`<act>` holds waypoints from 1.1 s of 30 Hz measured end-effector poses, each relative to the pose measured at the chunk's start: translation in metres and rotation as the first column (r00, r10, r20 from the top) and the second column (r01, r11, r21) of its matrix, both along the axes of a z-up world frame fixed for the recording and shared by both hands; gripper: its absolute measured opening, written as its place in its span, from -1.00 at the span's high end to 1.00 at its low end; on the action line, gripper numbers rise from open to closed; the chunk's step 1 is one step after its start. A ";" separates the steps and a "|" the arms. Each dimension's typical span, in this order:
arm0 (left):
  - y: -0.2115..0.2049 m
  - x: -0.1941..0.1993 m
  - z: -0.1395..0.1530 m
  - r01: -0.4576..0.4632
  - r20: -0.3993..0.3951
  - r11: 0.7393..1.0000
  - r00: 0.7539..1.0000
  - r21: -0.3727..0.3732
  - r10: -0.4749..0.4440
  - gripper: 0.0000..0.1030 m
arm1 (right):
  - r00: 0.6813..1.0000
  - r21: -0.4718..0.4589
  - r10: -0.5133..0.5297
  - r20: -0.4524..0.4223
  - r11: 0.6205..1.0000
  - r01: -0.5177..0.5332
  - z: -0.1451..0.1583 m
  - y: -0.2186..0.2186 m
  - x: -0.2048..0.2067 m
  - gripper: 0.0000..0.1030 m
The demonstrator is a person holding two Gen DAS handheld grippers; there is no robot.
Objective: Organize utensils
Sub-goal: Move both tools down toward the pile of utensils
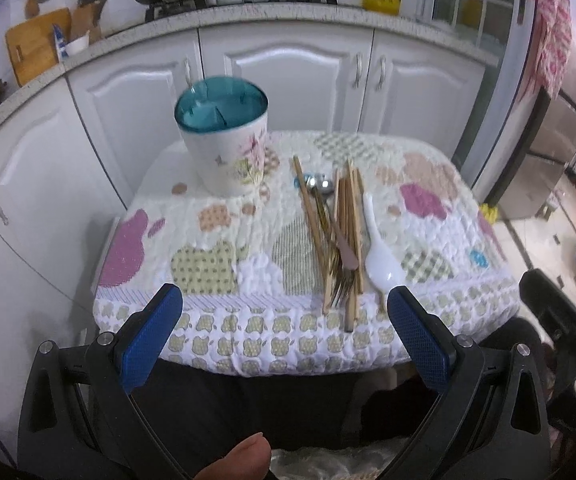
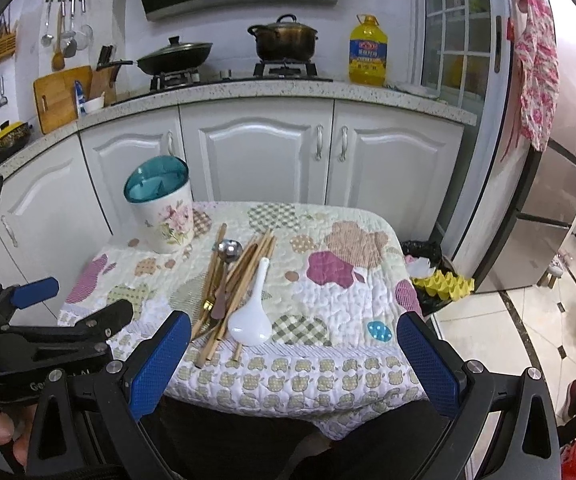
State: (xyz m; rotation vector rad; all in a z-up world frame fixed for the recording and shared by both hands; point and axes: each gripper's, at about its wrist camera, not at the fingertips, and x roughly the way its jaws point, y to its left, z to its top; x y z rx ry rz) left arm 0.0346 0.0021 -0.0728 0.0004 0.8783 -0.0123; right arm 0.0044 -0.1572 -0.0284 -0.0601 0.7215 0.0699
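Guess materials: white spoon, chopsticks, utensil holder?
White spoon: glossy, thick, likely ceramic or melamine; cannot tell which.
Chopsticks: matte tan sticks, probably bamboo or wood.
Utensil holder: white floral outer cup, smooth, ceramic or plastic; teal see-through divided insert looks plastic.

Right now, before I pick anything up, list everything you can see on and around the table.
Utensil holder: one, white floral with teal insert, far left of table.
Chopsticks: a pile, count unclear, tan wood, table middle.
Metal spoon: one, silver, in the pile.
Fork: one, gold, near edge.
Soup spoon: one, white, right of pile.
Tablecloth: one, quilted patchwork.
Wok: one, dark, lidded, stove.
Pot: one, dark, stove.
Oil bottle: one, yellow, counter.
Left gripper: blue pads, open.
Right gripper: blue pads, open.
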 end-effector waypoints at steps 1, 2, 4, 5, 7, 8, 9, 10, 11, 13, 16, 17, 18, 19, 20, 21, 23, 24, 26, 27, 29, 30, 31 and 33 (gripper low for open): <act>-0.001 0.002 -0.003 0.000 -0.011 1.000 1.000 0.002 0.000 -0.99 | 1.000 0.000 -0.004 -0.013 1.000 0.004 -0.003 -0.001 0.003 -0.99; -0.001 0.004 -0.006 0.000 -0.020 1.000 1.000 0.003 0.000 -0.99 | 1.000 0.003 -0.007 -0.028 1.000 0.008 -0.006 -0.003 0.006 -0.99; -0.002 0.010 -0.011 0.000 -0.035 1.000 0.999 0.004 0.000 -0.99 | 0.999 0.005 -0.012 -0.051 1.000 0.013 -0.012 -0.005 0.011 -0.99; -0.002 0.012 -0.012 0.000 -0.042 1.000 0.999 0.004 0.000 -0.99 | 0.998 0.006 -0.013 -0.064 1.000 0.013 -0.015 -0.006 0.015 -0.99; -0.002 0.019 -0.017 -0.003 -0.056 1.000 0.998 0.005 0.003 -0.99 | 0.997 0.003 -0.011 -0.079 1.000 0.011 -0.020 -0.006 0.021 -0.99; -0.002 0.022 -0.019 -0.005 -0.061 1.000 0.998 0.006 0.005 -0.99 | 0.996 0.001 -0.010 -0.084 1.000 0.010 -0.021 -0.007 0.024 -0.99; -0.002 0.026 -0.021 -0.007 -0.068 1.000 0.998 0.007 0.007 -0.99 | 0.996 -0.003 -0.009 -0.094 1.000 0.009 -0.024 -0.007 0.029 -0.99; -0.001 0.031 -0.024 -0.009 -0.077 1.000 0.997 0.009 0.009 -0.99 | 0.995 -0.003 -0.009 -0.102 1.000 0.009 -0.026 -0.007 0.033 -0.99; -0.001 0.034 -0.026 -0.010 -0.084 1.000 0.996 0.010 0.011 -0.99 | 0.994 -0.002 -0.010 -0.107 1.000 0.010 -0.028 -0.007 0.035 -0.99; -0.001 0.042 -0.030 -0.010 -0.099 1.000 0.995 0.011 0.011 -0.99 | 0.993 0.000 -0.012 -0.120 1.000 0.012 -0.032 -0.008 0.043 -0.99; -0.002 0.051 -0.036 -0.006 -0.114 1.000 0.993 0.015 0.008 -0.99 | 0.990 -0.001 -0.018 -0.139 1.000 0.018 -0.038 -0.008 0.054 -0.99; -0.002 0.052 -0.038 -0.005 -0.117 1.000 0.993 0.013 0.007 -0.99 | 0.989 -0.002 -0.019 -0.143 1.000 0.019 -0.040 -0.008 0.056 -0.99; -0.003 0.054 -0.039 -0.004 -0.120 1.000 0.993 0.011 0.006 -0.99 | 0.988 -0.005 -0.022 -0.151 1.000 0.022 -0.043 -0.009 0.060 -0.99; -0.003 0.056 -0.041 -0.004 -0.124 1.000 0.992 0.009 0.005 -0.99 | 0.987 -0.005 -0.024 -0.157 1.000 0.024 -0.044 -0.009 0.061 -0.99; -0.003 0.058 -0.043 -0.002 -0.130 1.000 0.992 0.010 0.003 -0.99 | 0.986 -0.004 -0.026 -0.165 1.000 0.026 -0.046 -0.009 0.064 -0.99; -0.003 0.059 -0.044 -0.002 -0.133 1.000 0.991 0.010 0.003 -0.99 | 0.985 -0.004 -0.028 -0.171 1.000 0.028 -0.048 -0.010 0.065 -0.99; -0.002 0.063 -0.047 -0.004 -0.139 1.000 0.990 0.007 0.005 -0.99 | 0.983 -0.006 -0.028 -0.181 1.000 0.028 -0.051 -0.009 0.069 -0.99; -0.002 0.064 -0.048 -0.005 -0.141 1.000 0.990 0.007 0.006 -0.99 | 0.983 -0.006 -0.028 -0.183 1.000 0.027 -0.052 -0.009 0.070 -0.98; -0.002 0.066 -0.050 -0.008 -0.145 1.000 0.989 0.007 0.009 -0.99 | 0.982 -0.007 -0.026 -0.190 1.000 0.025 -0.054 -0.008 0.072 -0.99; -0.001 0.067 -0.050 -0.007 -0.146 1.000 0.989 0.006 0.008 -0.99 | 0.981 -0.007 -0.023 -0.192 1.000 0.022 -0.055 -0.007 0.074 -0.99; -0.002 0.068 -0.051 -0.006 -0.148 1.000 0.989 0.007 0.007 -0.99 | 0.980 -0.008 -0.020 -0.196 1.000 0.019 -0.056 -0.006 0.076 -0.99; -0.002 0.068 -0.050 -0.006 -0.147 1.000 0.989 0.007 0.007 -0.99 | 0.980 -0.008 -0.019 -0.196 1.000 0.018 -0.056 -0.005 0.076 -0.99; -0.002 0.069 -0.049 -0.005 -0.144 1.000 0.990 0.007 0.006 -0.99 | 0.980 -0.008 -0.018 -0.196 1.000 0.017 -0.056 -0.005 0.077 -0.99; -0.004 0.070 -0.048 -0.001 -0.138 1.000 0.990 0.009 0.002 -0.99 | 0.981 -0.009 -0.018 -0.193 1.000 0.017 -0.055 -0.005 0.078 -0.99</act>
